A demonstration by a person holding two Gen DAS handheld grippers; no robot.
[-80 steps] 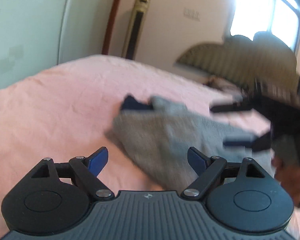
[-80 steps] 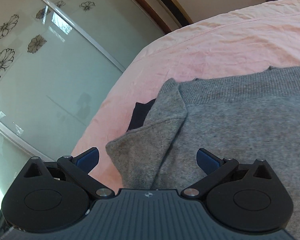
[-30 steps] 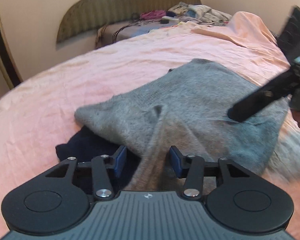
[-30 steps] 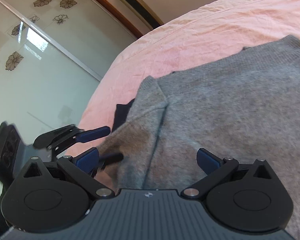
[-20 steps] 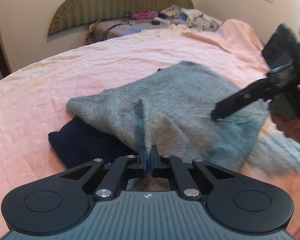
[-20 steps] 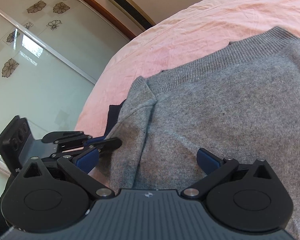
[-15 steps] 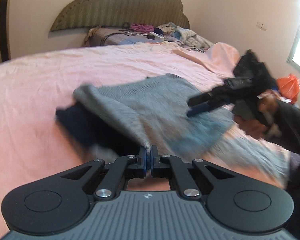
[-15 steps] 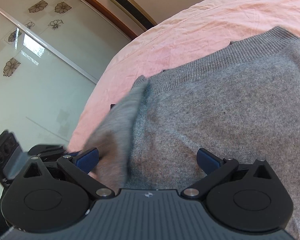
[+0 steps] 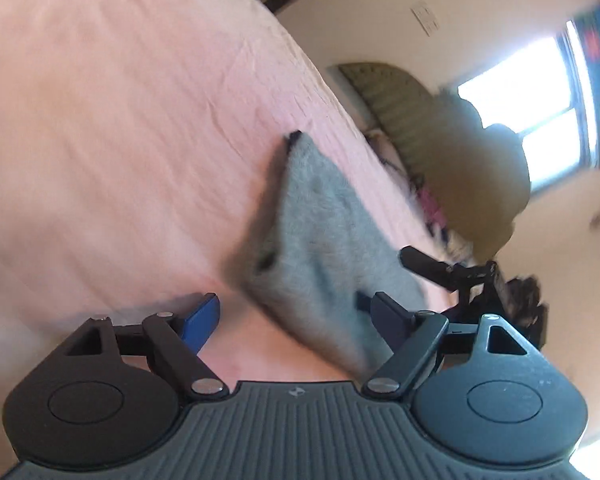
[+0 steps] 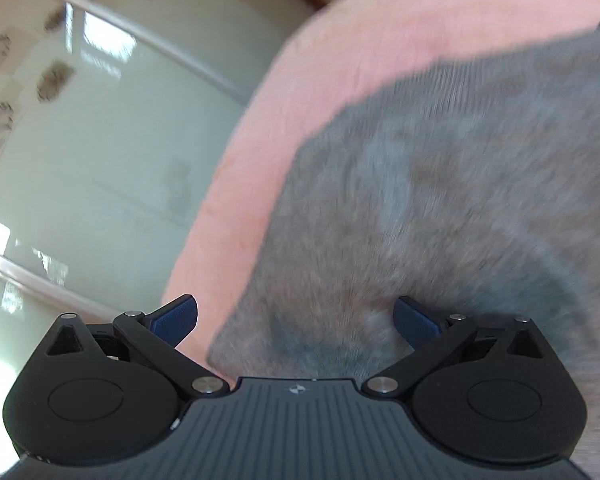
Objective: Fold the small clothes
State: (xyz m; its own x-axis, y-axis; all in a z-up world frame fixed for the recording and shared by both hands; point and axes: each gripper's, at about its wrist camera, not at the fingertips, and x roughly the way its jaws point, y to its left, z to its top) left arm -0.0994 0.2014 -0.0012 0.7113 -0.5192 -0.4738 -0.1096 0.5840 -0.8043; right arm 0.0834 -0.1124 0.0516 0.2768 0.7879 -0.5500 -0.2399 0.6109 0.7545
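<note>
Two sets of jaws, mine, both spread. My left gripper is opening its jaws with a corner of the grey sweater lying between the pads but not pinched. My right gripper has its jaws spread wide over the same knit, pressing on nothing.

That sweater lies on the pink bed, folded into a narrow grey wedge. In the left view its long axis runs from my jaws away toward the headboard, the far tip pointing up the bed. A sliver of dark cloth shows at that tip; I cannot tell what it is. Both views are blurred.

I judge the step in hand is letting the folded flap settle and lining up for the next fold. To do it well, I should draw the left pads clear without dragging the knit, then take the near edge at two points on one line, lift low, and carry it along the long axis so the edges meet squarely. Loose knit could slide and skew.
</note>
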